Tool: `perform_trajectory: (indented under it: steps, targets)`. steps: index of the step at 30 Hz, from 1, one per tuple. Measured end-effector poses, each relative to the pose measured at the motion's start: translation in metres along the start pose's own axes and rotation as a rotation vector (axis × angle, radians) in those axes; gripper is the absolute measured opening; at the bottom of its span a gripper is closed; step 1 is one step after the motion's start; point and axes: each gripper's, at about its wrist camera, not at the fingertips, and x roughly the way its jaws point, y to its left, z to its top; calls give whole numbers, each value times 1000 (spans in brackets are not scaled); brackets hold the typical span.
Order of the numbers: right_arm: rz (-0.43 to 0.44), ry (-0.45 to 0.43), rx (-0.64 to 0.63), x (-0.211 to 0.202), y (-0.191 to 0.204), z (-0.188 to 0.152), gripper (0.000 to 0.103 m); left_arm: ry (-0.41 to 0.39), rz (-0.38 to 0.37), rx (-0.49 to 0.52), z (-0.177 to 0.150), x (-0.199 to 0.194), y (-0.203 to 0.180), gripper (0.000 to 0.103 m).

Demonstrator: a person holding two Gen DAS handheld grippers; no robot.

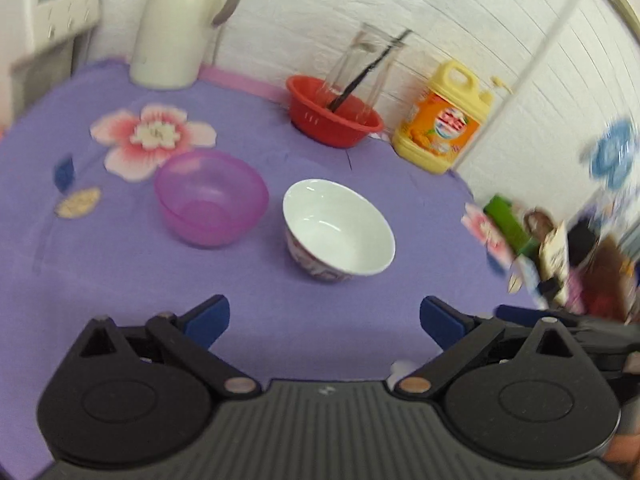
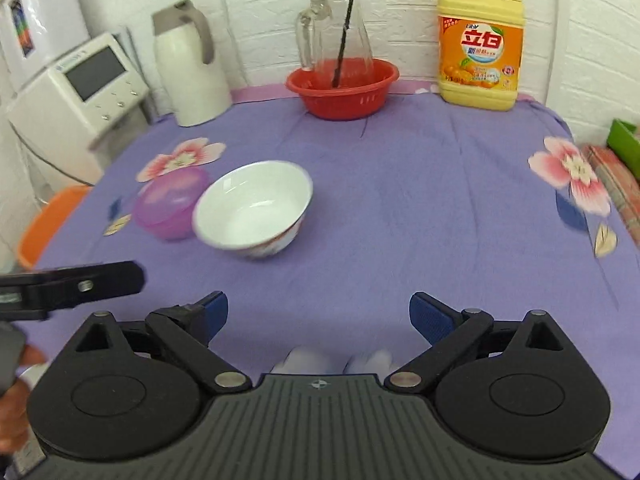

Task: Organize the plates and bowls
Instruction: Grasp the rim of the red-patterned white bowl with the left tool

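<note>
1. Appliance (image 2: 76,92): a white unit with a grey screen, at the far left off the table edge. An orange item (image 2: 46,226) shows below it, beside the table; what it is cannot be told.
2. Thermos jug (image 2: 188,66): white with a grey handle, upright at the back left of the table, near the wall.
3. Tablecloth (image 2: 420,208): purple with pink flower prints, covering the table.
4. Pink bowl (image 1: 211,197): translucent, upright on the cloth, left of centre. In the right wrist view it sits just beside the white bowl, partly behind it.
5. White bowl (image 1: 340,230): patterned outside, plain inside, upright on the cloth near centre. In the left wrist view a gap of cloth separates it from the pink bowl.
6. Red basket (image 2: 344,88): at the back centre, holding a clear glass pitcher (image 2: 334,28) with a black rod (image 2: 346,28) leaning inside it.
7. Detergent bottle (image 2: 480,40): yellow with an orange label, upright at the back right against the wall.
8. Left gripper (image 1: 324,320): jaws set wide, nothing between them, above the cloth short of both bowls.
9. Right gripper (image 2: 318,316): jaws set wide, nothing between them, above the near part of the cloth, with the white bowl ahead and to its left.
</note>
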Motion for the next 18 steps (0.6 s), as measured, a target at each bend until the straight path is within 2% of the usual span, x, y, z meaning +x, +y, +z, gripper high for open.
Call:
perform_trajectory:
  steps: [3, 5, 9, 14, 15, 17, 18]
  targets:
    - [-5, 20, 0, 34, -10, 26, 103, 48, 23, -176, 14, 33, 6, 100]
    - [-12, 42, 10, 56, -15, 39, 103, 65, 47, -249, 21, 50, 8, 100]
    - [-24, 58, -37, 87, -12, 50, 103, 28, 99, -306, 32, 72, 6, 100]
    - [4, 55, -131, 108, 5, 53, 103, 29, 101, -352, 34, 89, 5, 97]
    - [10, 53, -155, 112, 9, 54, 103, 32, 101, -354, 34, 93, 6, 93]
    - [21, 55, -192, 118, 18, 53, 103, 47, 63, -368, 36, 101, 10, 77]
    - [30, 65, -202, 121, 21, 53, 103, 56, 40, -375, 38, 104, 12, 64]
